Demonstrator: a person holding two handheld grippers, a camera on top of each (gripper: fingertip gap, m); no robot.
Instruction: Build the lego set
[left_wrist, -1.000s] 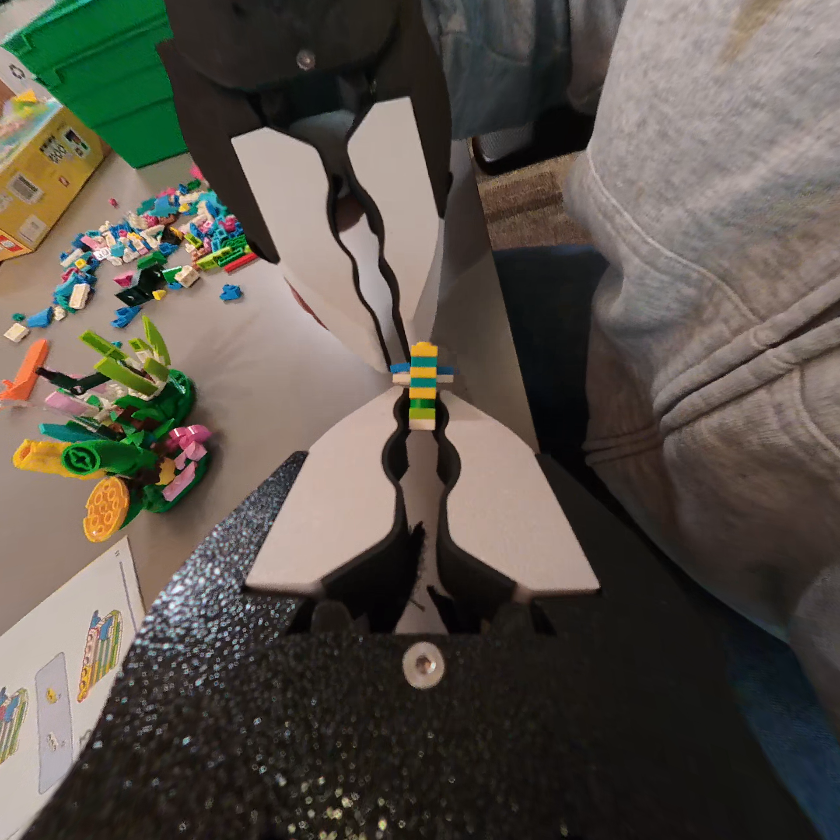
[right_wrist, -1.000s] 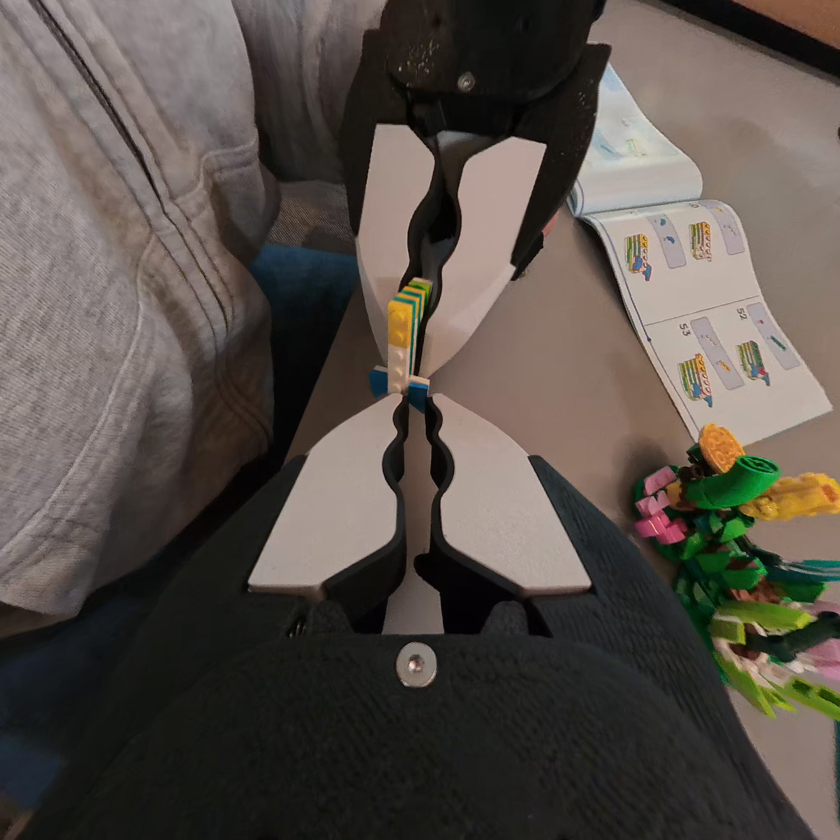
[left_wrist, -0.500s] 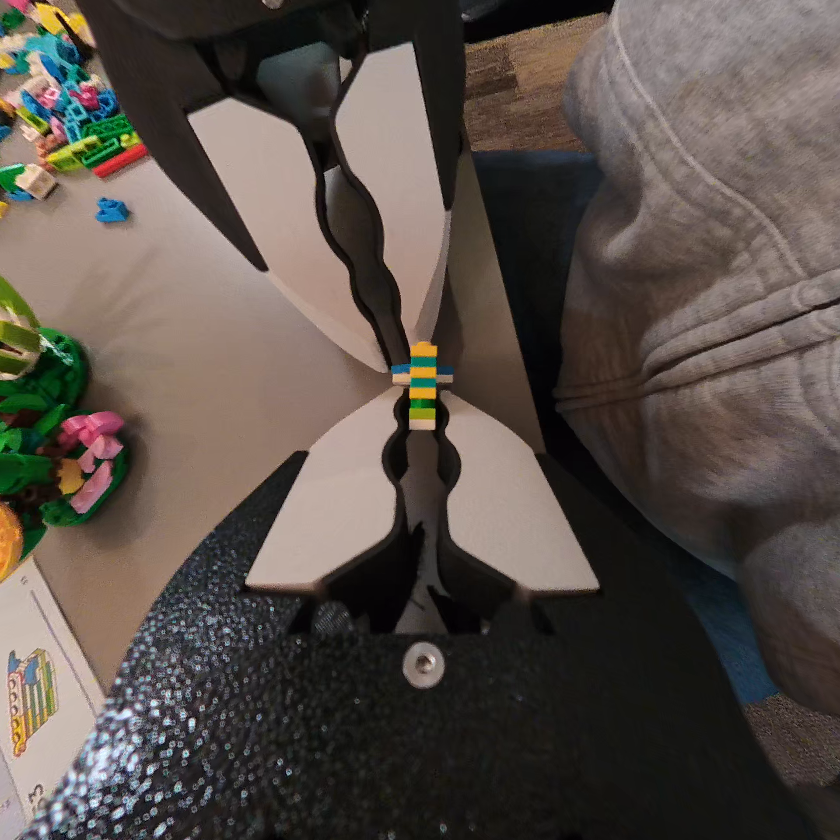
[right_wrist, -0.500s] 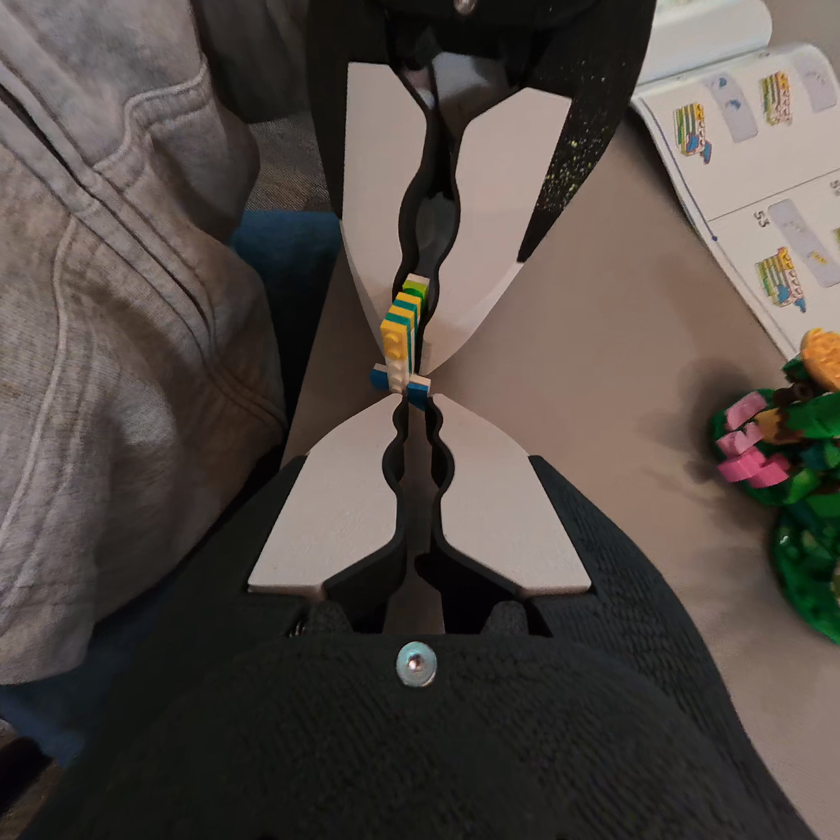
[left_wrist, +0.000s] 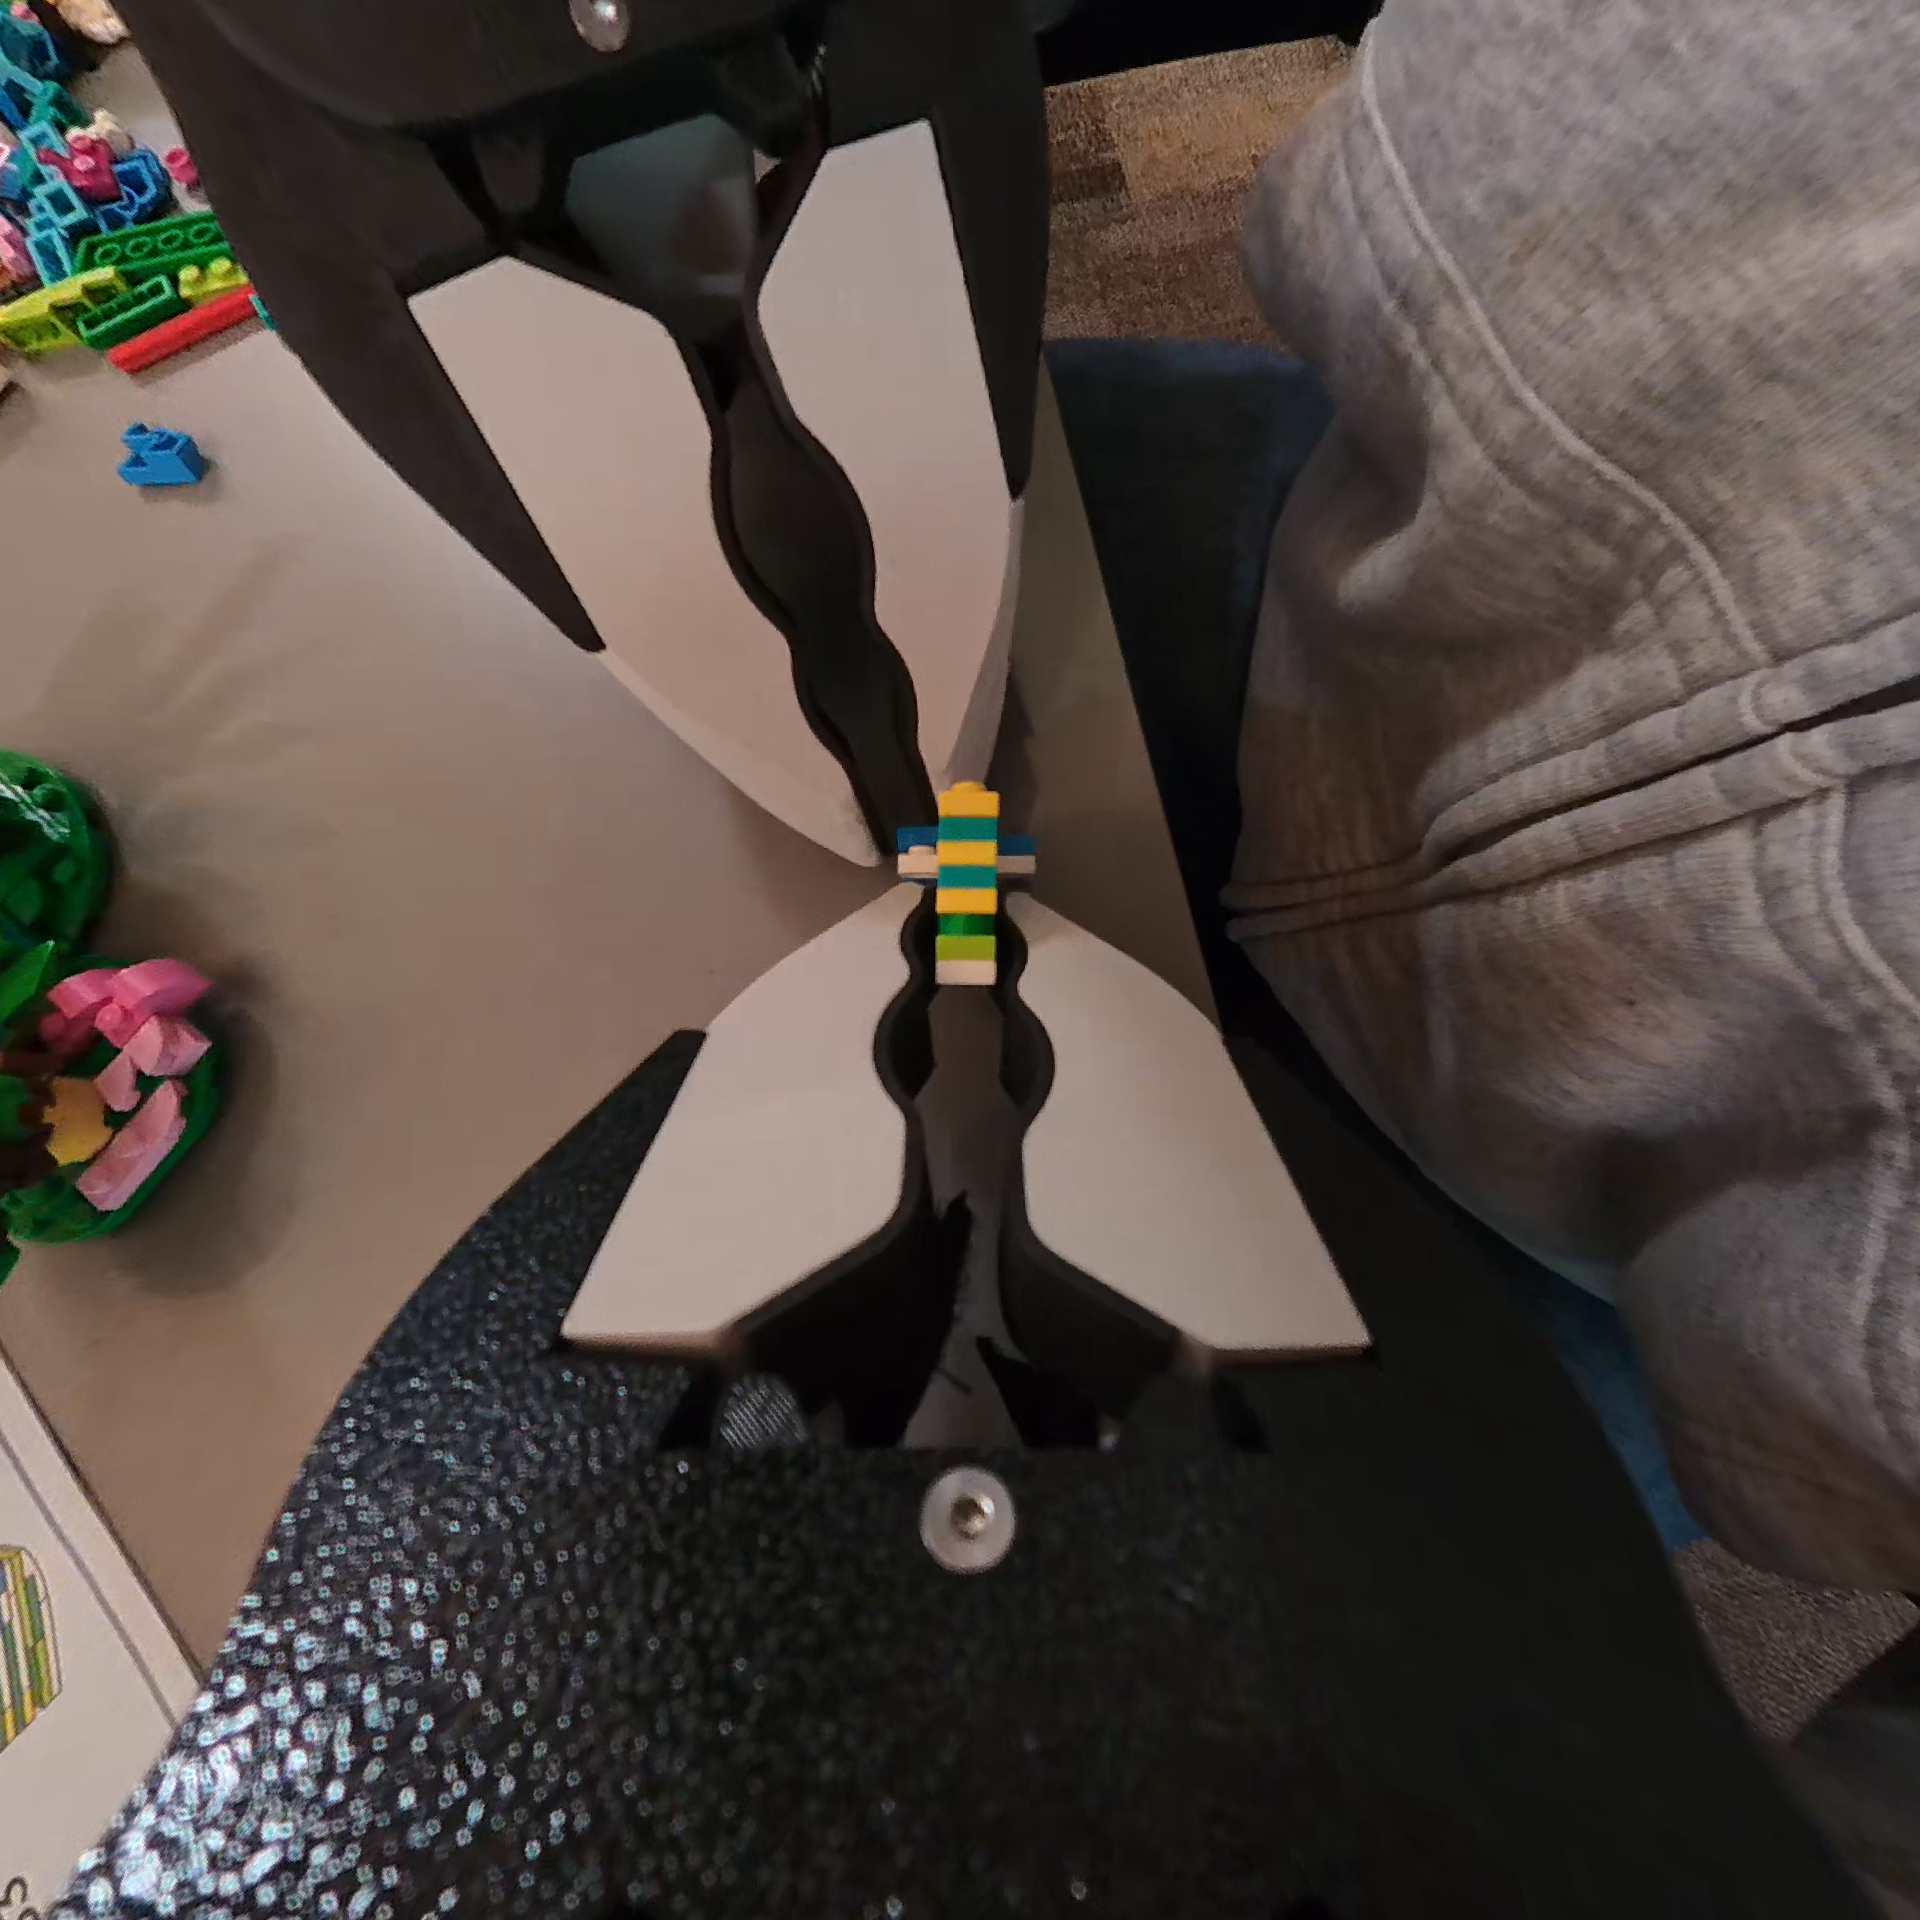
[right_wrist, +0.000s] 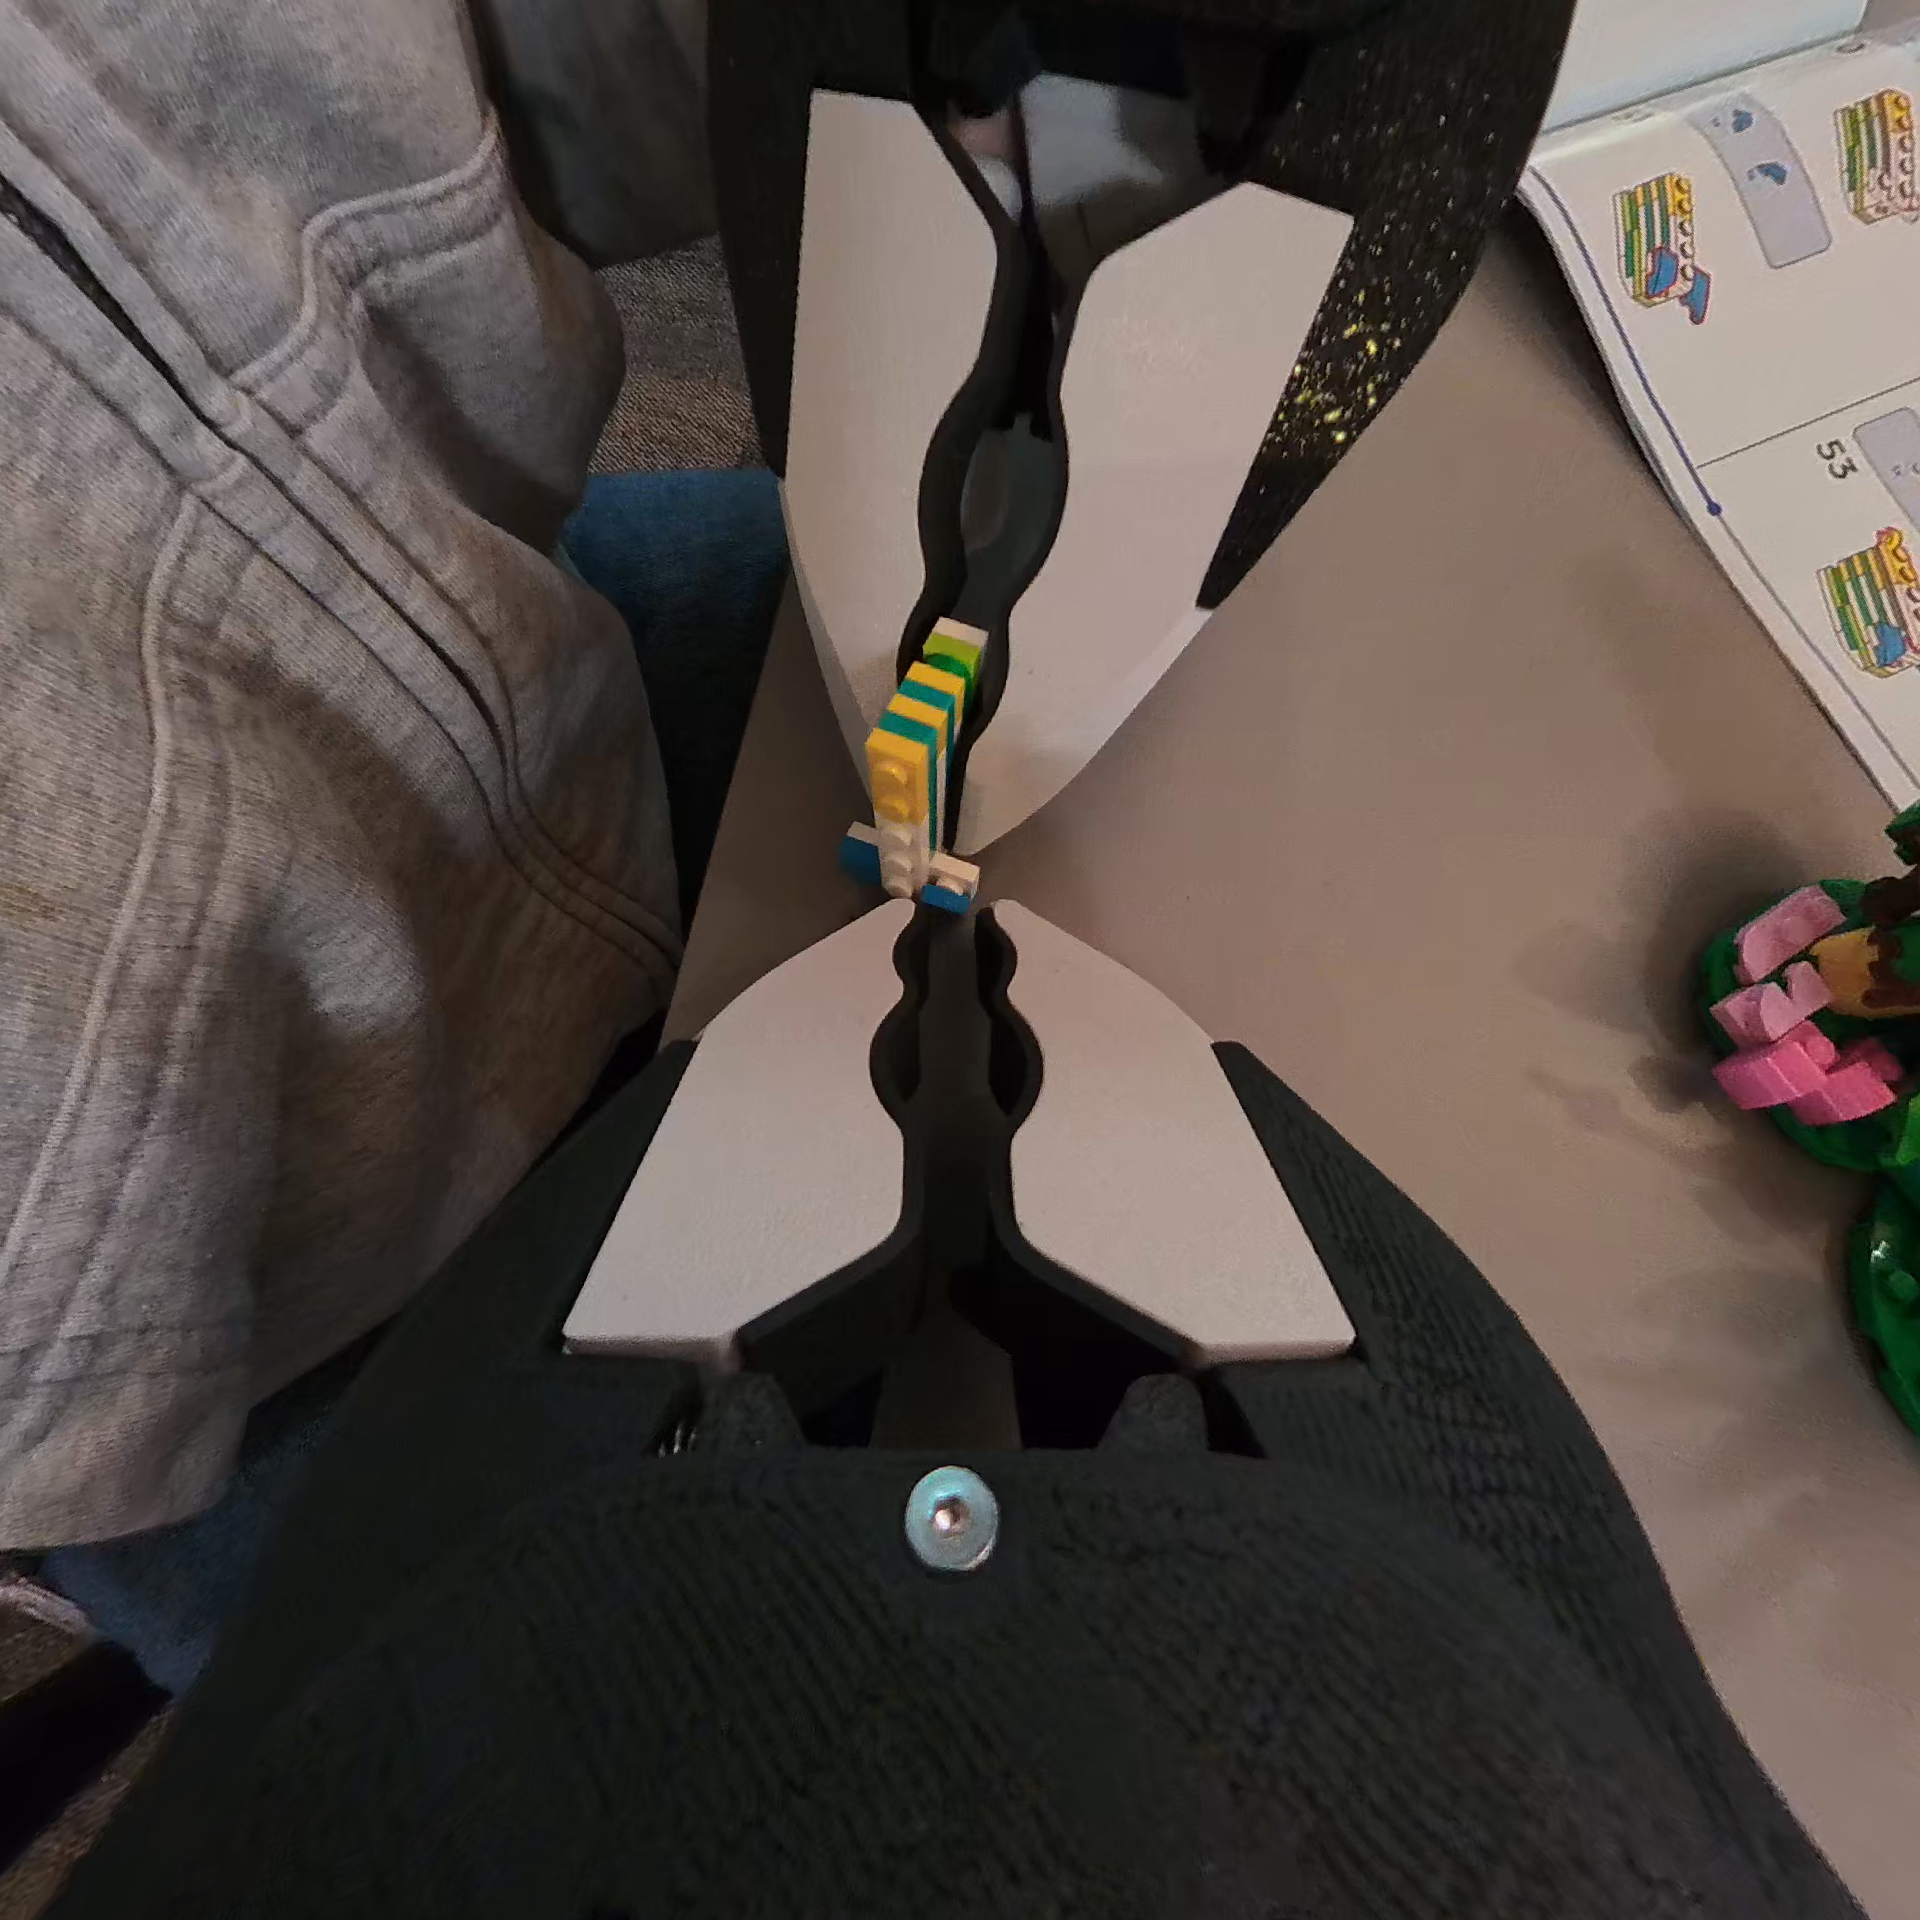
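Grey tabletop (left_wrist: 416, 831) lies beneath two opposed grippers meeting tip to tip: left gripper (left_wrist: 966, 951) clamps the striped yellow-teal-green brick stack (left_wrist: 967, 894) along its finger axis, while right gripper (right_wrist: 948, 906), fingertips slightly parted, touches the stack's blue-white crosspiece (right_wrist: 914, 868).

Both cameras ride close behind their own fingers, looking forward along them and down onto a grey table (left_wrist: 343, 748). The two views face each other head-on: each shows the opposite gripper entering from 12 o'clock, tips meeting near frame centre at a small striped brick stack (left_wrist: 967, 883), close up. The left view has a brick flower model (left_wrist: 94, 1091) at 9 o'clock; the right view seems to show it at 3 o'clock.
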